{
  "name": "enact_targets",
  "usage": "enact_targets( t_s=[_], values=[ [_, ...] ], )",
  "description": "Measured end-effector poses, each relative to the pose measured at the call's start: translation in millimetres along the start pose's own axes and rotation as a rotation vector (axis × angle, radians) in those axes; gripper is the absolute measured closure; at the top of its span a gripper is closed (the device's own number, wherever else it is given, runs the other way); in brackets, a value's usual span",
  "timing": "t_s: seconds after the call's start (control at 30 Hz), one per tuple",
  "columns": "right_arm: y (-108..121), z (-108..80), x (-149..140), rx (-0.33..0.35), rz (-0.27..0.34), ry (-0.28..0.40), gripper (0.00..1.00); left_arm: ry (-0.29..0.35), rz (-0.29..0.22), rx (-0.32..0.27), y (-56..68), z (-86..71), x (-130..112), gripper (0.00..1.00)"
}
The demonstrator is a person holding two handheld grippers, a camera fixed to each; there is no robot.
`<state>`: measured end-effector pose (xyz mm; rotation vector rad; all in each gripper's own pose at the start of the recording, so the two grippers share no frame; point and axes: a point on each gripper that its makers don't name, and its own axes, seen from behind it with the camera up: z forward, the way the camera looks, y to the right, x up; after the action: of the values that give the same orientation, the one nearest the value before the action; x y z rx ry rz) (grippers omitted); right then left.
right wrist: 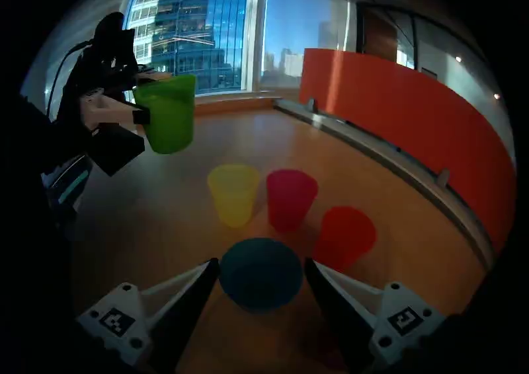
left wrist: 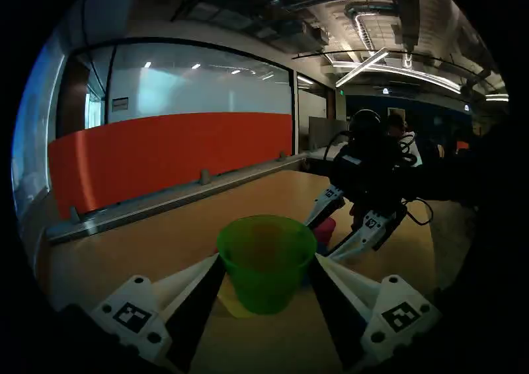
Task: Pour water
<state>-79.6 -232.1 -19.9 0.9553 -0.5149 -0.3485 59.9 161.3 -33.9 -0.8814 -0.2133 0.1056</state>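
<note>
While clamped, green cup [left wrist: 266, 261], blue cup [right wrist: 261, 273]

Table [left wrist: 165, 242]: light wood top, smooth and bare in the foreground, running away toward the wall.
Rail [left wrist: 132, 209]: grey metal strip along the table's far edge, carrying short upright posts [left wrist: 205, 176] set apart from one another.
Wall panel [left wrist: 172, 152]: solid orange band directly behind the rail.
Glazing [left wrist: 198, 83]: dark-framed glass panes above the orange band, reflecting small ceiling spots.
Ceiling lights [left wrist: 362, 67]: long white strips, lit, angled overhead.
Ductwork [left wrist: 360, 27]: exposed grey pipes and ducts under the ceiling.
Window [right wrist: 198, 37]: tall panes at the table's other end, showing glass-fronted towers under blue sky [right wrist: 297, 24].
</note>
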Motion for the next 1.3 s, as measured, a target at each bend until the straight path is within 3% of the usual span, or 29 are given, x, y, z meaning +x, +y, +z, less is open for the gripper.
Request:
enact_targets(
  t_s=[0.67,0.77,1.1,1.3],
  values=[
    [0.1,15.4,-17.8,-0.006,-0.029,-0.038,0.0,-0.004,0.0,0.003,-0.5,-1.0,-1.9,0.15],
    [1.1,16.4,-19.0,-0.015,-0.04,-0.039,0.05,-0.005,0.002,0.003,0.1,-1.5,-1.8,0.15],
    [-2.9,14.5,-16.8,-0.01,-0.027,-0.021,0.07,-0.007,0.008,0.009,0.4,-3.2,-2.1,0.16],
    [-5.4,7.0,0.1,-0.014,-0.013,0.025,0.07,-0.006,0.005,0.015,-1.5,-3.1,-1.0,0.16]
  ],
)
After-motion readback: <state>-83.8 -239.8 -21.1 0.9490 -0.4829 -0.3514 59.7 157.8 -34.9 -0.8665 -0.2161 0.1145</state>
